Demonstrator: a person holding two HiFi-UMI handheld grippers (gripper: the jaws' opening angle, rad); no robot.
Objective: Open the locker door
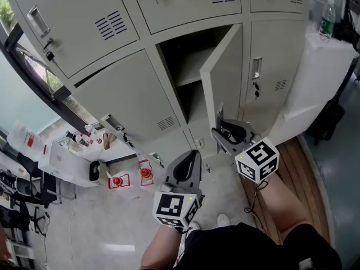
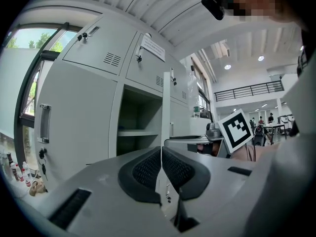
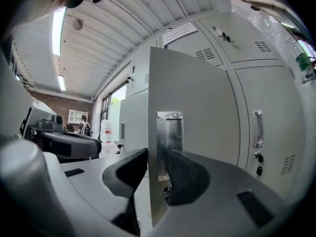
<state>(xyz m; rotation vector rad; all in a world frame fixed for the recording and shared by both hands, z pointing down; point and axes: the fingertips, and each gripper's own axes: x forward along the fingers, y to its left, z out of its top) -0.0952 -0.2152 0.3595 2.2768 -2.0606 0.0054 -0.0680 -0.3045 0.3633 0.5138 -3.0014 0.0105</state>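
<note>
The grey locker door [image 1: 225, 72] stands swung out from its compartment [image 1: 183, 66], showing a shelf inside. My right gripper [image 1: 220, 129] is at the door's free edge, low down. In the right gripper view the jaws [image 3: 155, 167] straddle that edge of the door [image 3: 192, 98], one pad on each side, just below the metal handle recess [image 3: 169, 132]; a gap shows beside the right pad, so it stands open. My left gripper [image 1: 190, 155] hangs lower, away from the lockers, its jaws [image 2: 161, 162] shut on nothing. The left gripper view shows the door [image 2: 166, 112] edge-on.
Closed locker doors surround the open one; the right neighbour has a handle [image 1: 257, 68] with keys. A white cabinet with a bottle [image 1: 326, 18] stands at right. Red items [image 1: 118, 180] and a white box [image 1: 67, 159] lie on the floor at left, under a window.
</note>
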